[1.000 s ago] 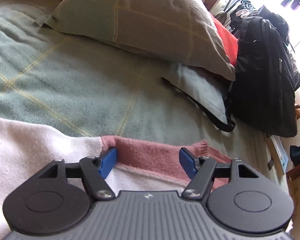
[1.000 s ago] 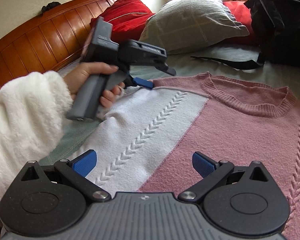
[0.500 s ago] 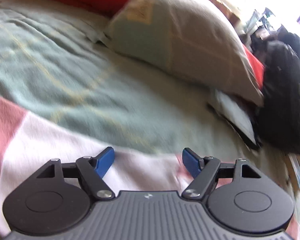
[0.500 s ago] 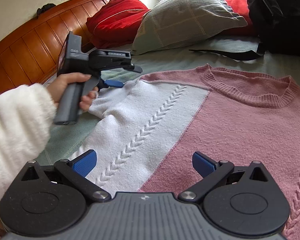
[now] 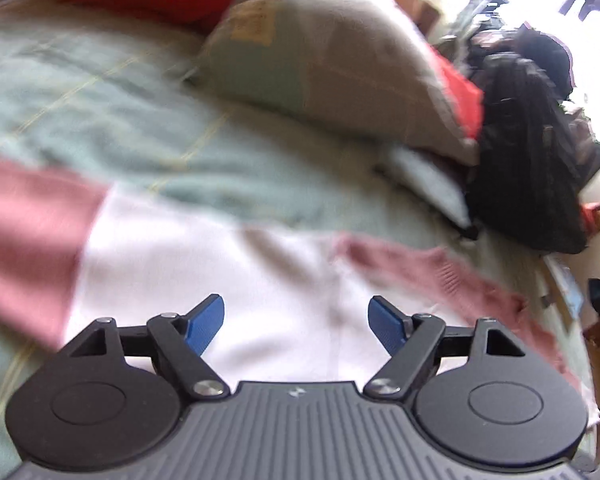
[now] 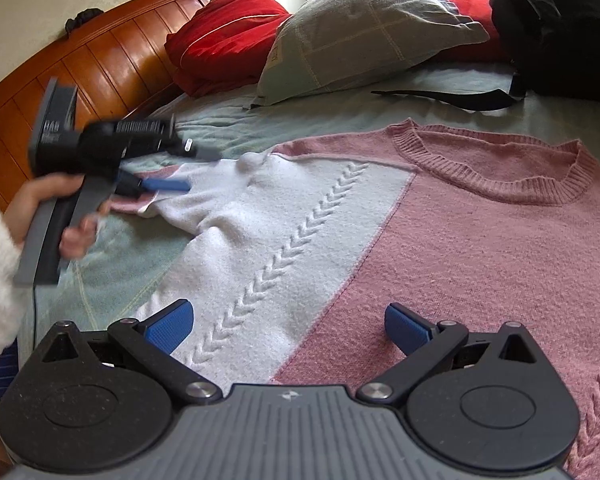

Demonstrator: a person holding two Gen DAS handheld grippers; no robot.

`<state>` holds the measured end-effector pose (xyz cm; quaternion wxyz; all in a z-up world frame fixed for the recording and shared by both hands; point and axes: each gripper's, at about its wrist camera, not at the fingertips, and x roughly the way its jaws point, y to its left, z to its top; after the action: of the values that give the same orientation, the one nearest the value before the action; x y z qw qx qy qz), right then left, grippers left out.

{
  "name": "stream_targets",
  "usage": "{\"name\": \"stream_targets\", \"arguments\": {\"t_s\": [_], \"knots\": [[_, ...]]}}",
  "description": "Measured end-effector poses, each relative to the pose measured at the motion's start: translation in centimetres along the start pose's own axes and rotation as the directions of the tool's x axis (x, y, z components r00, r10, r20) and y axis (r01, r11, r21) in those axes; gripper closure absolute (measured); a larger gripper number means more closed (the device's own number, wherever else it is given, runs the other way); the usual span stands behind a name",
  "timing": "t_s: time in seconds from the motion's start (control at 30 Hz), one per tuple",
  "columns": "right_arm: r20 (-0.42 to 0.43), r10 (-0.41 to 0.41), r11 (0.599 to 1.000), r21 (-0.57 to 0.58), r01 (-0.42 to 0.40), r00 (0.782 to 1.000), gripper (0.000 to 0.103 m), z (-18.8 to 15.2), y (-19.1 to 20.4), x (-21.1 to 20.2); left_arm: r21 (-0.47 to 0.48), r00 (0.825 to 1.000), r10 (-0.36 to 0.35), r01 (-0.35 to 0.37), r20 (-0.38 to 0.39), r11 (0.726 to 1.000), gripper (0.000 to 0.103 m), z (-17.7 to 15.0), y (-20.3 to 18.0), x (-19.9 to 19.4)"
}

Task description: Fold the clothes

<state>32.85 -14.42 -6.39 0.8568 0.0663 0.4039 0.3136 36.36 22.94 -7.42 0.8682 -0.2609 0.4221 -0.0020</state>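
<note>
I am judging the pink and white cable-knit sweater [image 6: 380,220] as soft, light and limp: it is going to sag and stretch wherever I lift it, so I am planning to pinch it at firm edges, the ribbed pink collar [image 6: 496,168] or the seam where the sleeve meets the shoulder, not mid-panel. It is lying face up and mostly flat on the pale green checked bedspread [image 6: 320,116], with the collar toward the grey-green pillow [image 6: 364,28]. Its white left part is carrying a raised chevron braid and is bunching near the white sleeve [image 6: 204,200]. My left gripper [image 6: 168,184] has just been opening; it is hovering spread over that sleeve with nothing between its pads. My right gripper [image 6: 288,326] is hanging wide apart and empty above the lower body of the sweater.
</note>
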Motion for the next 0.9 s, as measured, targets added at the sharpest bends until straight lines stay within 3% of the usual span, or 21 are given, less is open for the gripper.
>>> {"name": "stream_targets", "arguments": {"t_s": [0.13, 0.23, 0.43, 0.5, 0.63, 0.7, 0.77, 0.9], "knots": [[0.009, 0.000, 1.000, 0.004, 0.000, 1.000, 0.000, 0.1, 0.0, -0.1, -0.058, 0.999, -0.035, 0.034, -0.007, 0.998, 0.023, -1.3, 1.8, -1.3], [0.006, -0.002, 1.000, 0.013, 0.002, 1.000, 0.000, 0.1, -0.1, 0.0, -0.049, 0.999, -0.028, 0.029, 0.017, 0.998, 0.023, -0.5, 1.2, -2.3], [0.002, -0.005, 1.000, 0.001, 0.005, 1.000, 0.000, 0.0, 0.0, 0.2, -0.013, 1.000, 0.003, -0.003, 0.015, 1.000, 0.022, -0.5, 0.4, -0.2], [0.001, -0.004, 1.000, 0.005, 0.004, 1.000, 0.000, 0.0, -0.1, 0.2, 0.013, 0.997, 0.064, -0.065, 0.035, 0.998, 0.024, -0.8, 1.1, 0.2], [0.009, -0.004, 1.000, 0.025, 0.003, 1.000, 0.000, 0.0, -0.4, 0.1, -0.036, 0.989, 0.128, -0.126, 0.079, 0.991, 0.026, 0.2, 0.9, -0.8], [0.007, -0.006, 1.000, 0.023, 0.006, 1.000, 0.000, 0.0, -0.4, 0.2, -0.006, 0.993, 0.084, -0.084, 0.081, 0.996, 0.025, 0.1, -0.5, -1.2], [0.005, -0.009, 1.000, 0.019, 0.009, 1.000, 0.000, 0.0, -0.3, 0.3, 0.021, 0.999, -0.021, 0.020, 0.044, 1.000, 0.025, -0.9, -2.3, -1.3], [0.002, -0.012, 1.000, 0.012, 0.012, 1.000, 0.000, 0.0, -0.2, 0.4, 0.051, 0.978, -0.199, 0.202, -0.063, 0.978, 0.022, -3.3, -5.8, -1.3]]}}
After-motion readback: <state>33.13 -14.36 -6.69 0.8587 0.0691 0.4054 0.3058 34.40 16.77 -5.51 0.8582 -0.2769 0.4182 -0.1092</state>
